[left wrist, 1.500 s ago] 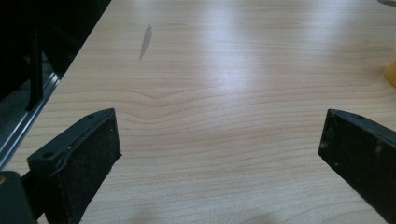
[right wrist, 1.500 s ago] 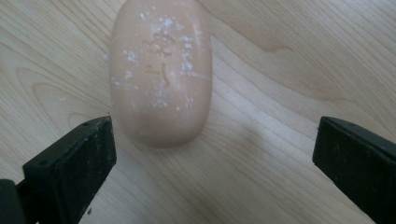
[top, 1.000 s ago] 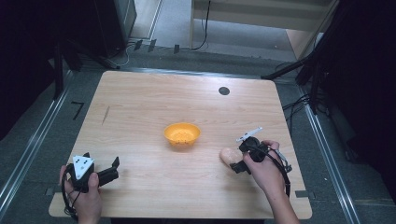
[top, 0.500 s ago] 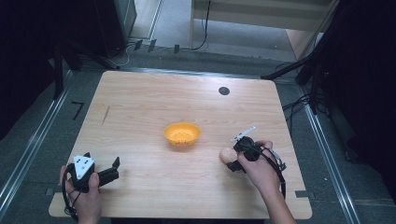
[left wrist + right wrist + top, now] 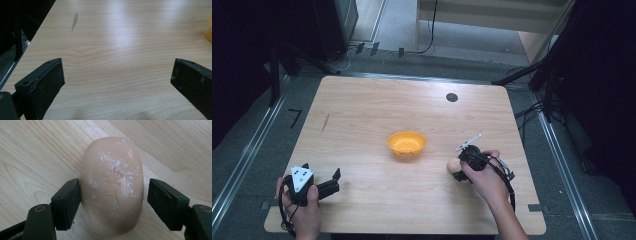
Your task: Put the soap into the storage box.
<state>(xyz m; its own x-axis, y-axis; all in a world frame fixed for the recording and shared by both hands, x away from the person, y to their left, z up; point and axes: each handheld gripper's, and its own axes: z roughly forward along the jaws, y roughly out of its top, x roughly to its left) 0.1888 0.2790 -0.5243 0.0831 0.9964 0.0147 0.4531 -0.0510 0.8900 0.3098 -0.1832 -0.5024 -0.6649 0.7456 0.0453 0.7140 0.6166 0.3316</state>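
So we've got a wooden table [image 5: 362, 125] with an orange bowl [image 5: 407, 143] sitting pretty much in the middle of it. The thing being worked on is a bar of soap [image 5: 112, 185], pale peach, rounded, with some stamped characters and white flecks on top. It's lying flat on the wood to the right of the bowl and a bit nearer the person, well apart from it.

The right gripper [image 5: 113, 200] is down over the soap with the bar sitting between its two black jaws. Those jaws have just been closing in. From the right gripper view, the left-hand pad is right up against the soap's side, while the other pad has a thin sliver of wood showing between it and the bar, so we wouldn't call it a real pinch yet. From above, the soap [image 5: 454, 165] pokes out just left of the person's right hand [image 5: 484, 177].

The left gripper [image 5: 117, 80] is parked near the front left corner of the table, jaws spread wide with nothing but bare wood between them. An edge of the bowl [image 5: 208, 33] peeks in at the far right of its view.
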